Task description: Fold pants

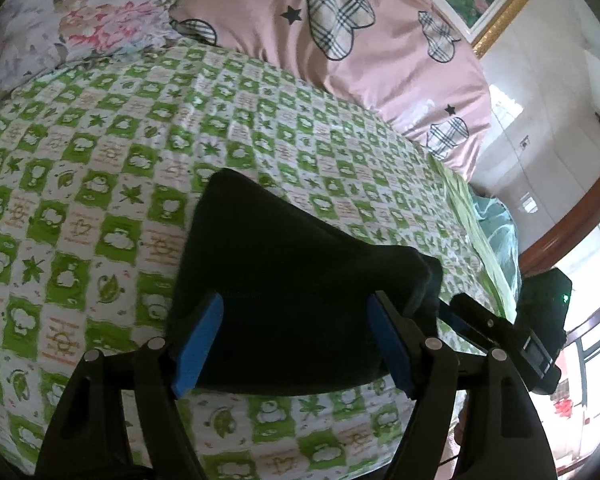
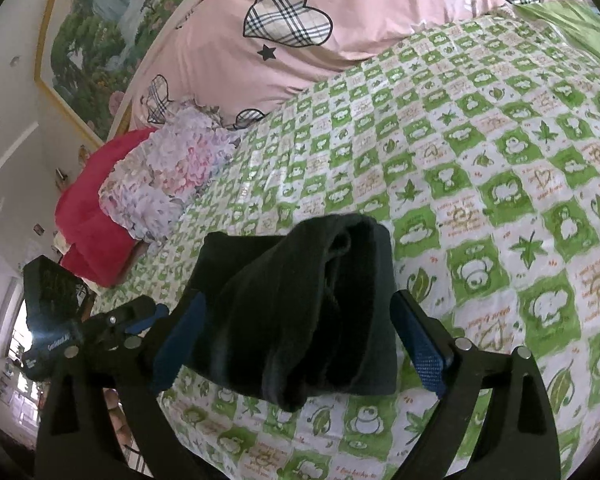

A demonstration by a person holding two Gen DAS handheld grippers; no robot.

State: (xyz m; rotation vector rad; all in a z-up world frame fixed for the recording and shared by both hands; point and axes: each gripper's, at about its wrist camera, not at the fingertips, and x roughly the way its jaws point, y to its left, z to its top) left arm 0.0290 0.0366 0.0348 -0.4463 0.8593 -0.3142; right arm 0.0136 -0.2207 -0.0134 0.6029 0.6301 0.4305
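Currently the black pants (image 1: 284,280) lie folded in a compact bundle on the green-checked bedsheet (image 1: 100,184), at lower centre of both views. Left gripper (image 1: 296,344) and right gripper (image 2: 300,340) both stand with fingers spread wide, straddling the bundle without clamping it.

Bare bedsheet (image 1: 100,184) ahead — pink quilt (image 1: 364,36) behind — pillow (image 2: 168,176) leftward

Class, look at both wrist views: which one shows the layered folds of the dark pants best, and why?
The right wrist view: the pants show bunched layers and creases between the open right hand-held gripper. The left wrist view shows the pants only as a flat, dark, featureless shape on the bedsheet.
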